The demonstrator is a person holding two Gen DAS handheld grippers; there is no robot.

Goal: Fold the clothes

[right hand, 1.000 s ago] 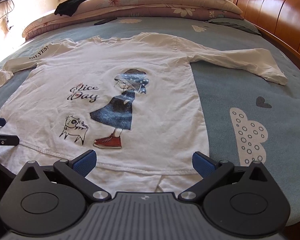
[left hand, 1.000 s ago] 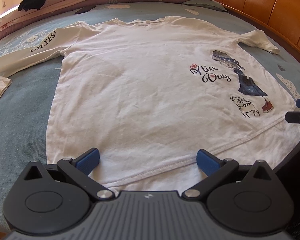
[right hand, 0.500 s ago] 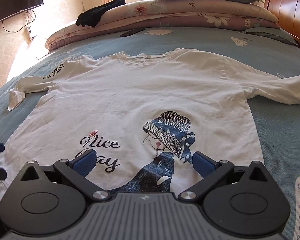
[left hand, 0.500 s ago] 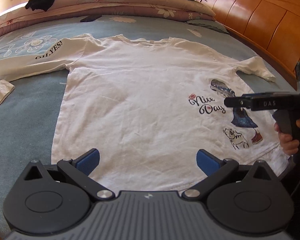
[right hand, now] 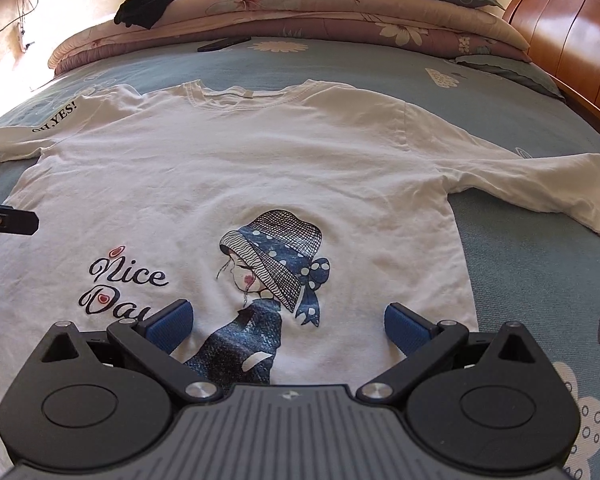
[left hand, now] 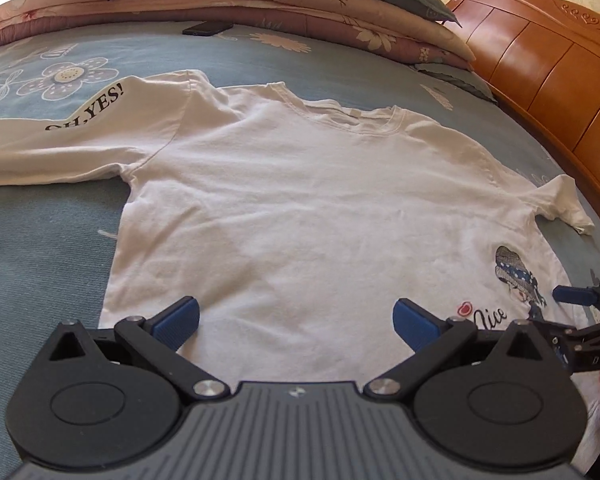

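1. Nearest, the left gripper (left hand: 296, 318) hovers above the lower body of the white shirt (left hand: 320, 208), its blue pads spread wide with nothing between them.
2. Likewise, the right gripper (right hand: 288, 322) hangs over the printed girl in a dotted hat (right hand: 276, 256), jaws released and empty; the words "Nice Day" (right hand: 120, 288) sit just left of that print.
3. Beyond both tools, the shirt lies flat and face up on the blue bedspread (right hand: 540, 300), collar away from the cameras.
4. One long sleeve, lettered "OH,YES!" (left hand: 86, 106), stretches out to the left; the other sleeve (right hand: 540, 184) reaches right across the spread.
5. Further back, a dark phone-like slab (left hand: 208, 28) rests on the bedspread near the folded floral quilts (right hand: 340, 12).
6. On those quilts lies a black garment (right hand: 164, 0), and a wooden headboard (left hand: 548, 68) runs along the right side.
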